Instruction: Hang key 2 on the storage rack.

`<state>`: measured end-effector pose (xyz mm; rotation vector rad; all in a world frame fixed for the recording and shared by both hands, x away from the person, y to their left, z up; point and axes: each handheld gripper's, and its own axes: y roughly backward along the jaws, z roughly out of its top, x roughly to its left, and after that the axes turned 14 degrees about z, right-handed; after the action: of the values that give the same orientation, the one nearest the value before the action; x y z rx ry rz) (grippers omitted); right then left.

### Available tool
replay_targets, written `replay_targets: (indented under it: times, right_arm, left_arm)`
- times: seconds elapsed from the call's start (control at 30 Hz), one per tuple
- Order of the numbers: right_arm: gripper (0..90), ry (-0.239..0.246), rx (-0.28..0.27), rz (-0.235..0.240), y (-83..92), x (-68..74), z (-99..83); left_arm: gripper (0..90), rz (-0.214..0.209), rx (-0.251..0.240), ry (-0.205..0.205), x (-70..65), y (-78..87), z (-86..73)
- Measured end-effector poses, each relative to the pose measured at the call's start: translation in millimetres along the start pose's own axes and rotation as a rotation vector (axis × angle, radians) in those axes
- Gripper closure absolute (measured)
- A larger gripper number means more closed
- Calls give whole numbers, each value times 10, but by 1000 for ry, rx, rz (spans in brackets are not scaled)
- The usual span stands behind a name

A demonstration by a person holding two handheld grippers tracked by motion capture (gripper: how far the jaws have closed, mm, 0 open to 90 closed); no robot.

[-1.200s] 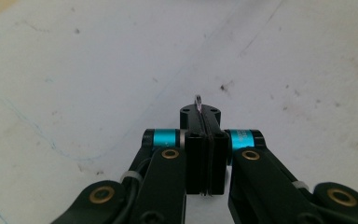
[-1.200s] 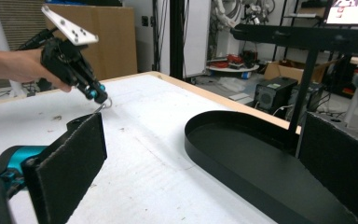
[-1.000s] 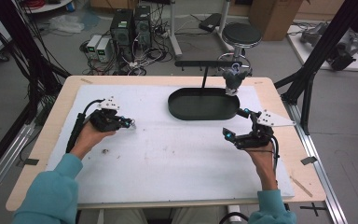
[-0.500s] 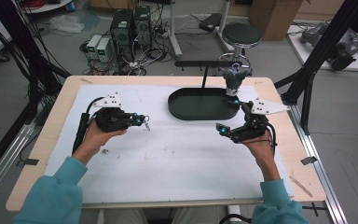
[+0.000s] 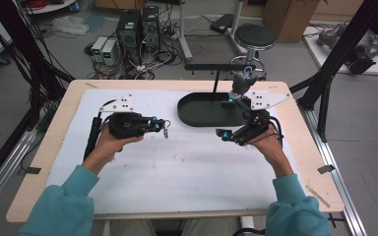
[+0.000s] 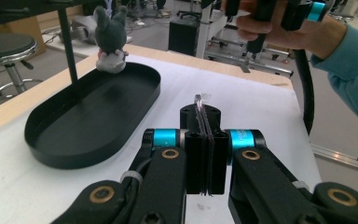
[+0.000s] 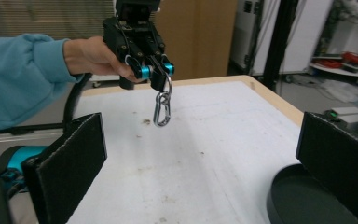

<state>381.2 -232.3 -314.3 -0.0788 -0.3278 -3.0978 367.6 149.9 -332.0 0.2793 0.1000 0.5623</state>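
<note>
Two grippers above the white surface (image 5: pixel 177 172): left gripper (image 5: pixel 158 125), fingers clamped on a hanging carabiner (image 7: pixel 162 108), presents it toward the right gripper (image 5: pixel 225 118), whose fingers stand apart near the black tray (image 5: pixel 197 115).

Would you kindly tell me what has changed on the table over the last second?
Both hands moved inward. The left tongs, shut on the carabiner, travelled right toward the middle. The right tongs, open, moved left and forward to the black tray's near rim. The tray and the plush toy at its far end stayed put.
</note>
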Motion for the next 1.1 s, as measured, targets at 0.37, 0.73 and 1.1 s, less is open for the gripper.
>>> replay_targets:
  times: [0.37, 0.73, 1.1]
  right_arm:
    - [47, 2, 46, 113, -231, -156, 114]
    - [165, 14, 94, 205, -415, -221, 197]
    - [400, 23, 146, 260, -548, -237, 189]
  left_arm:
    - [886, -75, -31, -7, -100, -145, 136]
    - [886, -105, -47, -17, -184, -247, 205]
    - [886, -121, -42, -23, -222, -293, 234]
